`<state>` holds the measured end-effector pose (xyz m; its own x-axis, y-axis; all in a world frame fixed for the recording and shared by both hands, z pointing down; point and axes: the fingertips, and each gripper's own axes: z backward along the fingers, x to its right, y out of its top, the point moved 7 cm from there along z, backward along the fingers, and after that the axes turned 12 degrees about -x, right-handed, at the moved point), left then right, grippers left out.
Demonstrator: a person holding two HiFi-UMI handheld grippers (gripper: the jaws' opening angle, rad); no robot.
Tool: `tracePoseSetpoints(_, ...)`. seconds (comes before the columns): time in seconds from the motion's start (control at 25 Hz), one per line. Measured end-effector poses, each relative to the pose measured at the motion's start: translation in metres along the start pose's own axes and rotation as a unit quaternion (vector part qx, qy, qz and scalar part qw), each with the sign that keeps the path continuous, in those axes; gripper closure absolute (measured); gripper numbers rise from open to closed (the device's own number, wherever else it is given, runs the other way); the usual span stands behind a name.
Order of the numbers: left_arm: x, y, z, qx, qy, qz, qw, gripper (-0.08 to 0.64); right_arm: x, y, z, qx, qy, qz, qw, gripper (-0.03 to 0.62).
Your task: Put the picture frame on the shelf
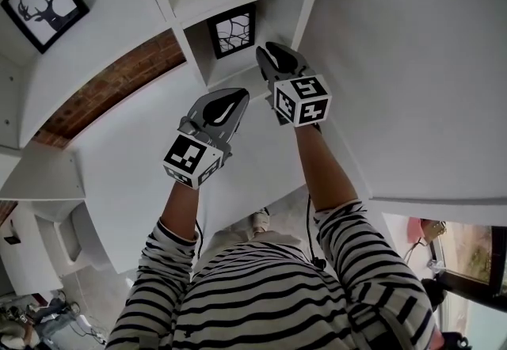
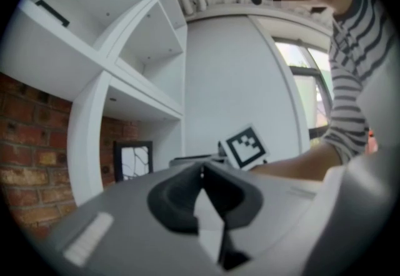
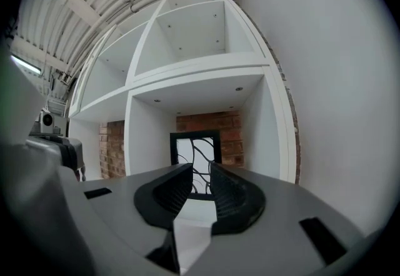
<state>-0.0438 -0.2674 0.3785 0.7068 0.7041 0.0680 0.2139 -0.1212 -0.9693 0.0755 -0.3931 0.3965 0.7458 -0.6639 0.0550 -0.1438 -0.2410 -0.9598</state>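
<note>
Picture frame [image 3: 195,142]: black border, white panel with curving black lines. It stands upright on the floor of a lower compartment of the white shelf [image 3: 278,118], at the back edge, roughly midway between the side walls. Red brick [image 3: 228,123] shows behind it; contact with the brick is probably there but can't be confirmed.

Right gripper [image 3: 200,167]: fingers slightly parted with nothing between them, pointed into that compartment, short of the frame and apart from it.

Left gripper [image 2: 201,172]: fingers closed together, empty, held outside the shelf front, lower and to the left of the right one.

A deer picture [image 1: 45,0] sits in a far-left compartment. Both arms are in striped sleeves [image 1: 364,253].
</note>
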Motion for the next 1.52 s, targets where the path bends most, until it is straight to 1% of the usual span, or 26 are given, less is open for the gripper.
tracePoseSetpoints(0.4,0.026,0.011,0.028,0.021,0.014,0.004,0.9997,0.545,-0.031,0.007,0.058,0.014,0.004,0.011,1.000,0.528)
tracePoseSetpoints(0.6,0.040,0.006,0.048,0.019,0.018,0.003,0.9997,0.545,-0.046,0.002,0.088,0.021,0.005,0.006,1.000,0.528)
tracePoseSetpoints(0.72,0.044,0.000,0.065,0.017,0.022,0.014,0.9995,0.545,-0.054,-0.003,0.107,0.020,0.008,0.002,1.000,0.528)
tracePoseSetpoints(0.84,0.051,-0.005,0.075,0.021,0.018,0.028,0.9992,0.545,-0.059,-0.009,0.123,0.013,0.016,0.004,1.000,0.531)
tracePoseSetpoints(0.96,0.064,-0.008,0.084,0.021,0.009,0.026,0.9994,0.545,-0.066,-0.016,0.136,0.009,0.026,0.009,1.000,0.543)
tracePoseSetpoints(1.2,0.086,-0.015,0.100,0.026,-0.010,0.047,0.9985,0.545,-0.086,-0.022,0.162,0.019,0.053,0.004,0.998,0.566)
tracePoseSetpoints(1.36,0.090,-0.017,0.110,0.029,-0.005,0.054,0.9981,0.545,-0.102,-0.020,0.170,0.033,0.071,-0.001,0.997,0.575)
tracePoseSetpoints(1.52,0.092,-0.015,0.121,0.043,0.009,0.061,0.9972,0.545,-0.116,-0.021,0.180,0.037,0.082,0.004,0.996,0.581)
